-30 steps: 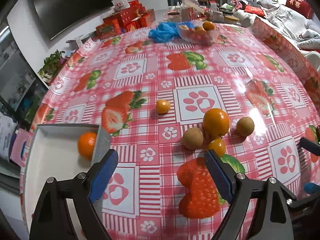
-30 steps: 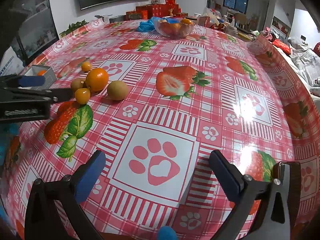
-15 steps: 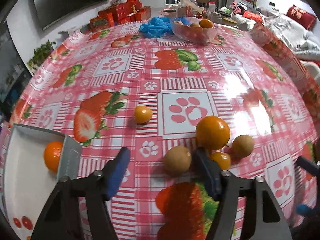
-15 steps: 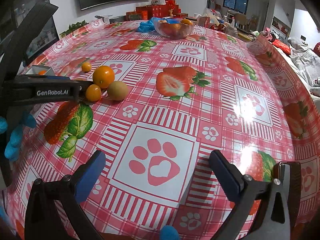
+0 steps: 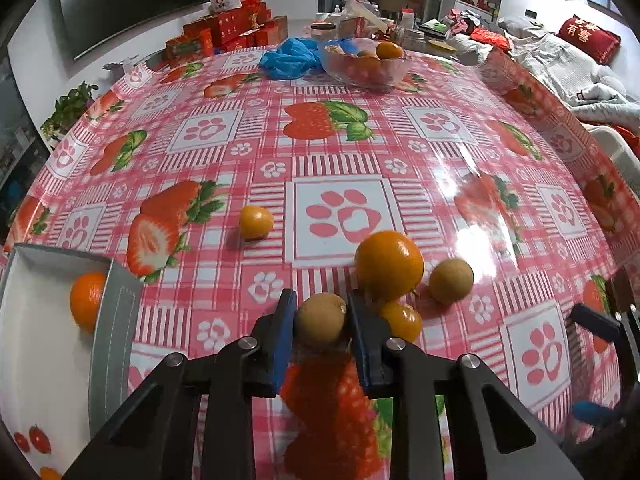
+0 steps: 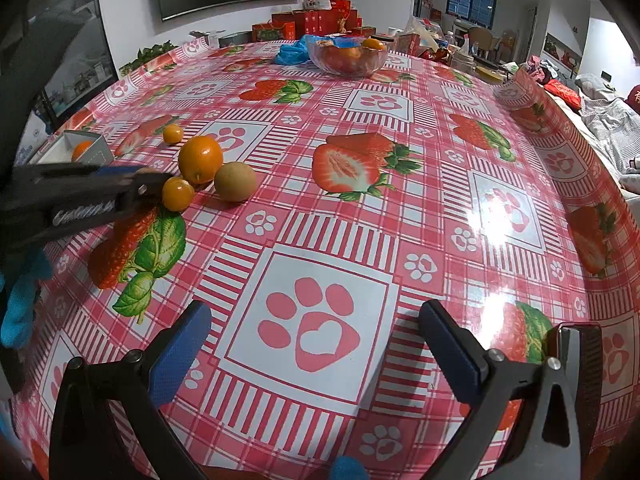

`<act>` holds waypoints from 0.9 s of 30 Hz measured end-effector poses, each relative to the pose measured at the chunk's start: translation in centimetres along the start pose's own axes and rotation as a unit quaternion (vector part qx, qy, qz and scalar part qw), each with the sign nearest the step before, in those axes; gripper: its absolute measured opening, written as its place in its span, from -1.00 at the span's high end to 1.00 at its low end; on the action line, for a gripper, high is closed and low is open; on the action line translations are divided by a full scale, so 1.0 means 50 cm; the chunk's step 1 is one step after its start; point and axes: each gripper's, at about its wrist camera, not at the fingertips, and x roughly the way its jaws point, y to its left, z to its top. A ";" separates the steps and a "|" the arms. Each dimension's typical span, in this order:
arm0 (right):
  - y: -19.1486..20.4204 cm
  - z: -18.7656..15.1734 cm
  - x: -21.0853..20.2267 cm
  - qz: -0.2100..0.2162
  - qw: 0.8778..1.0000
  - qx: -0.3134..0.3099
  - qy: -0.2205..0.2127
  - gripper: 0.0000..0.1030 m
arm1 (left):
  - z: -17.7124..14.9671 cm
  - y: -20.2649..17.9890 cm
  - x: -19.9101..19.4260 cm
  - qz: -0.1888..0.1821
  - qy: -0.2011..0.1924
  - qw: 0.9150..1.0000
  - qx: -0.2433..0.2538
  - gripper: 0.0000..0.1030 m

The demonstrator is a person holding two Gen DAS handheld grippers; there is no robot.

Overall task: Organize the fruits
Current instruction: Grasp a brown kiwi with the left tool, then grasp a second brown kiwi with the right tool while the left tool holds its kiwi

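Note:
My left gripper [image 5: 322, 312] is shut on a brown kiwi [image 5: 321, 318] on the table. Right behind it sit a big orange [image 5: 389, 265], a small orange fruit [image 5: 402, 320] and a second kiwi [image 5: 451, 281]. Another small orange fruit [image 5: 256, 222] lies apart to the left. A white box [image 5: 48, 344] at the near left holds an orange [image 5: 87, 300]. My right gripper [image 6: 316, 336] is open and empty over a paw print near the table's front edge. In the right wrist view the left gripper [image 6: 132, 190] hides the held kiwi.
A glass bowl [image 5: 366, 65] of fruit stands at the far side beside a blue bag [image 5: 290, 56]. Red boxes [image 5: 224, 32] stand behind. The table is round with a strawberry-pattern cloth [image 6: 400, 160].
My left gripper moved forward to the fruit cluster and closed its jaws on the near kiwi. My right gripper stayed still and open.

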 end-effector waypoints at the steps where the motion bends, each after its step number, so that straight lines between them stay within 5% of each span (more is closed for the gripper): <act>1: 0.000 0.000 0.000 0.000 1.000 0.000 0.000 -1.00 | -0.009 0.002 -0.006 0.000 -0.002 1.000 0.002 0.46; 10: 0.020 0.050 0.027 0.006 0.999 -0.007 0.031 -1.00 | -0.087 0.035 -0.056 0.002 -0.007 1.000 -0.010 0.46; 18: 0.070 0.118 0.071 0.009 0.999 -0.038 0.016 -0.94 | -0.142 0.065 -0.091 -0.003 -0.002 0.999 -0.040 0.46; 24: 0.098 0.141 0.080 0.031 0.998 -0.047 0.001 -0.44 | -0.166 0.082 -0.107 -0.002 -0.002 0.999 -0.054 0.45; 27: 0.108 0.145 0.076 0.041 0.998 -0.055 -0.008 0.28 | -0.173 0.081 -0.112 0.002 -0.003 0.999 -0.051 0.45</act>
